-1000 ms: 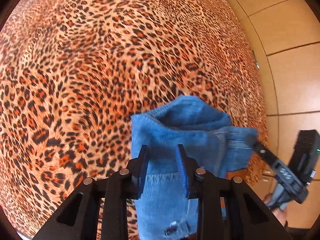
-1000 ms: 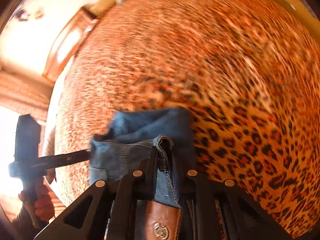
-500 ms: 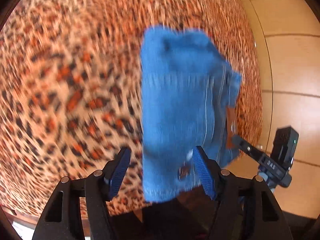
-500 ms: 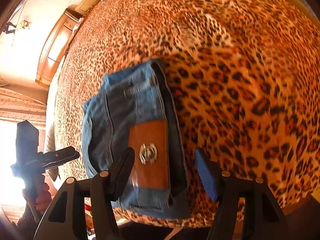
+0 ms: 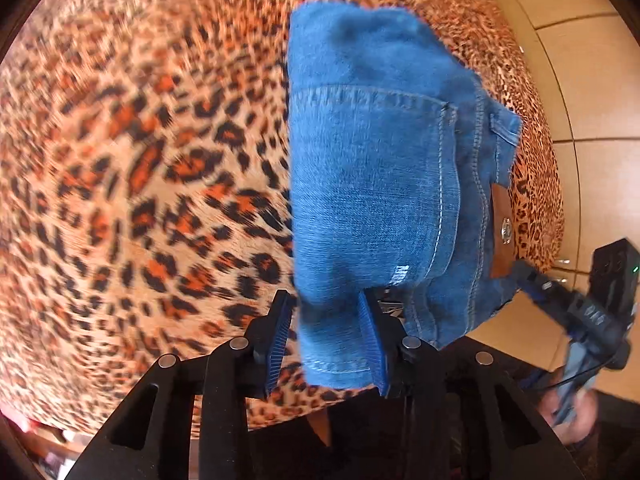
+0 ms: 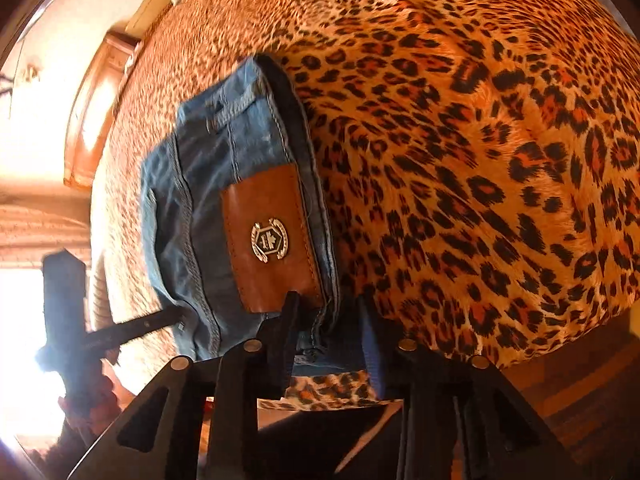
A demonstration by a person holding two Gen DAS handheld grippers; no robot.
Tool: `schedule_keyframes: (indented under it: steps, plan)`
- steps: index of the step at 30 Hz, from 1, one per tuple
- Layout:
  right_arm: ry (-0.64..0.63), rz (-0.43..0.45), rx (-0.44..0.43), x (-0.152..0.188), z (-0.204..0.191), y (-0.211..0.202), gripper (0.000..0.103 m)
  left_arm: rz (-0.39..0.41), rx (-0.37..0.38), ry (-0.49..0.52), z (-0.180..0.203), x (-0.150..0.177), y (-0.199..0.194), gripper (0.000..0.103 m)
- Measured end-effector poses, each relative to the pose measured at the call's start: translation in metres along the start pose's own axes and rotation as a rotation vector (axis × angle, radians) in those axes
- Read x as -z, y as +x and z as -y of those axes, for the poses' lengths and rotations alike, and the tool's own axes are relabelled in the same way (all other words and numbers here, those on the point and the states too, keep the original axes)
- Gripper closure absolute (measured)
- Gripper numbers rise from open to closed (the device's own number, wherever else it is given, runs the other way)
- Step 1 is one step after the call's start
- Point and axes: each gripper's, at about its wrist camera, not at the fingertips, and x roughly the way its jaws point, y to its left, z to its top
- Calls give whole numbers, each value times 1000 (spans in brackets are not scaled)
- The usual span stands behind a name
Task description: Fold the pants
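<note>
Pants (image 5: 372, 184), blue denim folded into a compact bundle, lie on the leopard-print bed cover (image 5: 160, 152) near its front edge. The bundle's long axis runs away from both cameras, from the near edge of the bed toward its middle. In the left wrist view a back pocket faces up; the brown leather patch (image 6: 272, 236) with its metal crest sits on the side of the bundle toward the right gripper.

The left gripper (image 5: 326, 340) has its blue-padded fingers (image 5: 372, 344) set on either side of the near corner of the bundle, with denim between them; whether they press on the cloth cannot be told. The right gripper (image 6: 328, 332) straddles the near end of the waistband just below the patch, its jaws apart with a visible gap and denim lying between them; a firm hold cannot be confirmed either.

Beyond the bed, tan floor tiles (image 5: 580, 100) show on the left view's far right, and a wooden frame (image 6: 96, 108) on a pale wall appears in the right view.
</note>
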Motion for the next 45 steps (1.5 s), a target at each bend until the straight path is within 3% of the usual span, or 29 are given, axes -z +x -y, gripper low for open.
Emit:
schedule_keyframes:
  steps: [2, 4, 6, 8, 11, 18, 31, 33, 35, 36, 37, 38, 39, 41, 42, 45]
  plan:
    - [0, 37, -2, -2, -1, -16, 69, 40, -36, 64, 3, 5, -16, 68]
    - [-21, 56, 44, -4, -4, -28, 52, 73, -52, 101, 16, -2, -31, 66]
    - [-25, 60, 72, -6, -2, -35, 48, 118, -59, 125, 22, -10, -45, 56]
    - [-10, 62, 98, -9, -3, -38, 48, 153, -68, 128, 28, -18, -54, 38]
    - [4, 78, 118, -19, 2, -54, 46, 180, -98, 116, 34, -42, -50, 38]
    - [-27, 59, 125, -73, -29, -21, 40, 203, -147, 105, 67, -63, -36, 38]
    - [-152, -1, 149, -141, -71, 55, 38, 188, -243, 38, 71, -85, -18, 38]
    - [-180, -23, 147, -149, -77, 65, 41, 182, -247, 31, 73, -91, -17, 43]
    - [-220, -18, 127, -151, -87, 66, 66, 203, -237, 35, 75, -95, -22, 74]
    - [-251, -8, 105, -146, -96, 59, 83, 230, -238, 21, 74, -97, -26, 75]
    - [-295, 14, 68, -147, -108, 54, 90, 252, -248, 7, 72, -101, -25, 75]
    - [-348, 43, 77, -147, -119, 50, 90, 259, -268, -6, 68, -105, -22, 75]
    - [-379, 48, 106, -149, -125, 53, 90, 216, -289, -30, 61, -116, -8, 75]
    - [-389, -3, 215, -160, -119, 77, 90, 145, -266, -89, 46, -126, 7, 74]
    - [-367, -25, 231, -164, -113, 84, 87, 150, -236, -114, 41, -127, 5, 74]
    - [-257, -32, 142, -162, -93, 76, 71, 164, -157, -138, 29, -122, -10, 73]
